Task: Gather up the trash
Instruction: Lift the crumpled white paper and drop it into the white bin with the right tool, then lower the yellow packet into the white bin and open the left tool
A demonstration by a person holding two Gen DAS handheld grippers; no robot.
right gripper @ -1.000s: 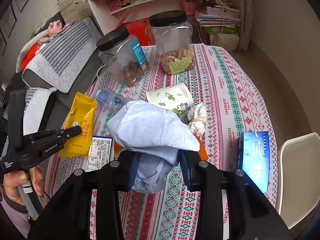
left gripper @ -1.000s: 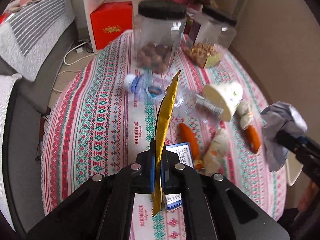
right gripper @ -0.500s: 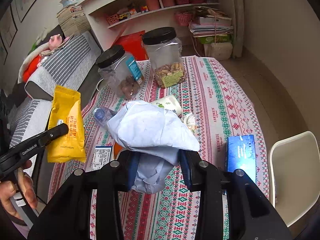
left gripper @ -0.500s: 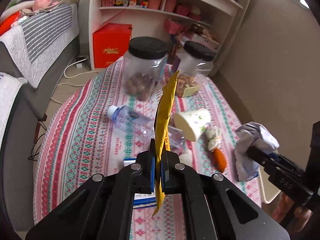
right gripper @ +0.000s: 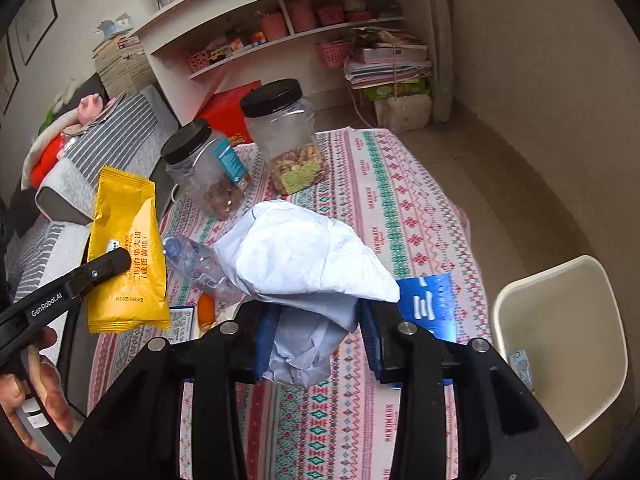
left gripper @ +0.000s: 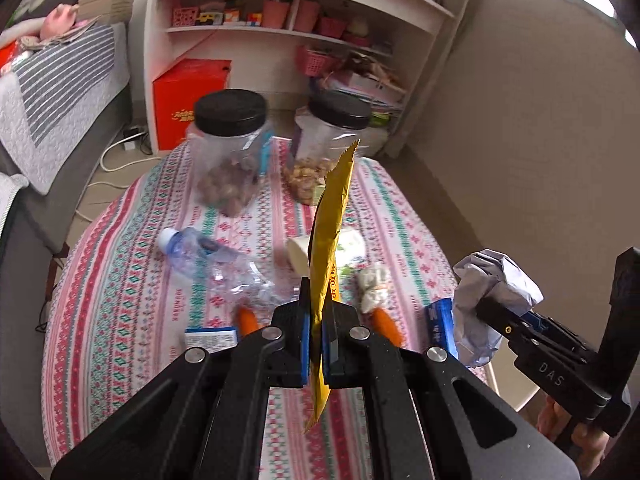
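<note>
table [left gripper: 120, 300]: we see a round top under a pink, green and white patterned cloth, litter across its middle.
bin [right gripper: 560, 344]: white, beside the table's right edge in the right wrist view; a small bluish scrap lies inside.
jars: two clear jars with black lids stand upright at the far side, one [left gripper: 228, 156] with dark brown nuts, one [left gripper: 324, 152] with pale mixed nuts.
crumpled paper [right gripper: 304, 264]: pale blue-grey wad, held above the table; the right gripper [right gripper: 316, 344] is clamped on its lower part.
yellow wrapper [right gripper: 126, 252]: flat snack packet, held in the air over the table's left edge; we see it edge-on and upright in the left wrist view [left gripper: 328, 248]. the left gripper [left gripper: 316, 344] is pinched shut on it.
plastic bottle [left gripper: 208, 256]: clear, crushed, lying on its side mid-table.
paper cup [left gripper: 320, 248]: white, on its side, just right of the bottle.
blue box [right gripper: 430, 304]: lies flat near the bin side.
small bits: a white tissue wad [left gripper: 374, 286], two orange pieces [left gripper: 386, 320], a blue-edged card [left gripper: 210, 338].
</note>
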